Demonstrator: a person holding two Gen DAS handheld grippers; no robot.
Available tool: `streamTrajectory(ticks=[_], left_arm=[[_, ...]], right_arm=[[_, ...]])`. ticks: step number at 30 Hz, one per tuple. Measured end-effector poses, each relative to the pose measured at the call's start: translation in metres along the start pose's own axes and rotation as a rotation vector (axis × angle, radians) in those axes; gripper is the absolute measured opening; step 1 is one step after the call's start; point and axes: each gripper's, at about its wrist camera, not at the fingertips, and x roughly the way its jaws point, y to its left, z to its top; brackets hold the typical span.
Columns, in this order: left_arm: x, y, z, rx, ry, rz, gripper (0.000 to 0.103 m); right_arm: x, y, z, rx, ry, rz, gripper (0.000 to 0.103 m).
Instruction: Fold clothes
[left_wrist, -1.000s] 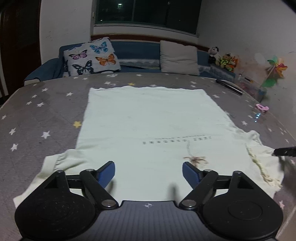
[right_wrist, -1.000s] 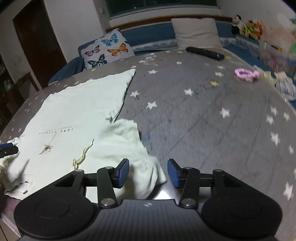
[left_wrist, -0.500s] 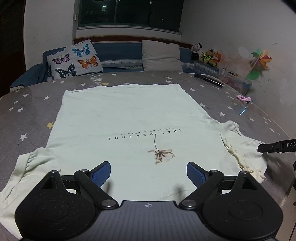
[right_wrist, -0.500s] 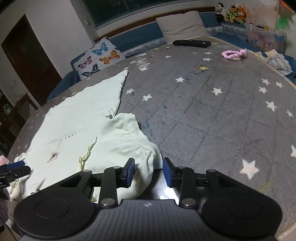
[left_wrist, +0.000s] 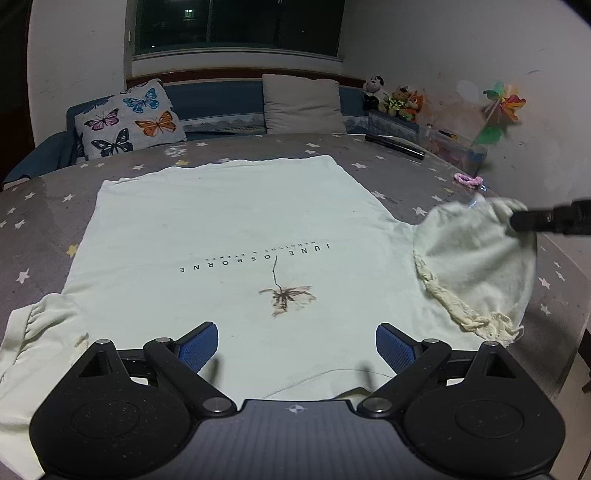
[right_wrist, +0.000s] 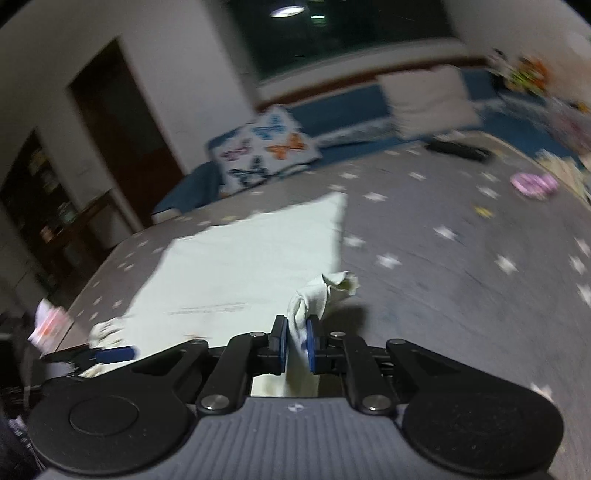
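Lifted off the star-printed grey tabletop (left_wrist: 44, 229) since a second ago, the pale green cotton T-shirt's sleeve (right_wrist: 317, 295) is pinched in the just-closed right gripper (right_wrist: 296, 341) for folding inward, while the left gripper (left_wrist: 295, 345), spread wide and empty, hovers over the flat shirt's collar.

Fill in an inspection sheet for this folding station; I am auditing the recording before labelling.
Surface: grey star-print cover, shirt spread across it.
Job's things: pale T-shirt lying flat, print up; one sleeve lifted off the cover.
Clutter: black remote, pink band.
Grippers: left gripper open above the shirt's collar edge, jaws just widened, holding nothing; right gripper has just closed on the sleeve, cloth pinched between its pads.
Cables: nothing seen.
Surroundings: butterfly pillow, plain cushion, plush toys, pinwheel, dark window.
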Motion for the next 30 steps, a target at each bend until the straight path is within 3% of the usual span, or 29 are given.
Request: streamTrajectory(ticks=[6, 13, 24, 30], left_arm=[[0.000, 0.004, -0.005, -0.012, 0.007, 0.011, 0.096], [-0.001, 0.012, -0.010, -0.027, 0.017, 0.027, 0.096], [0.000, 0.012, -0.010, -0.043, 0.026, 0.023, 0.097], [0.001, 0.008, -0.004, -0.043, 0.010, 0.009, 0.098]], right_arm=[[0.024, 0.051, 0.005, -0.119, 0.041, 0.115, 0.010], [0.045, 0.080, -0.006, -0.165, 0.109, 0.224, 0.020], [0.067, 0.035, -0.042, -0.175, 0.304, 0.075, 0.021], [0.057, 0.043, -0.033, -0.252, 0.288, 0.039, 0.024]])
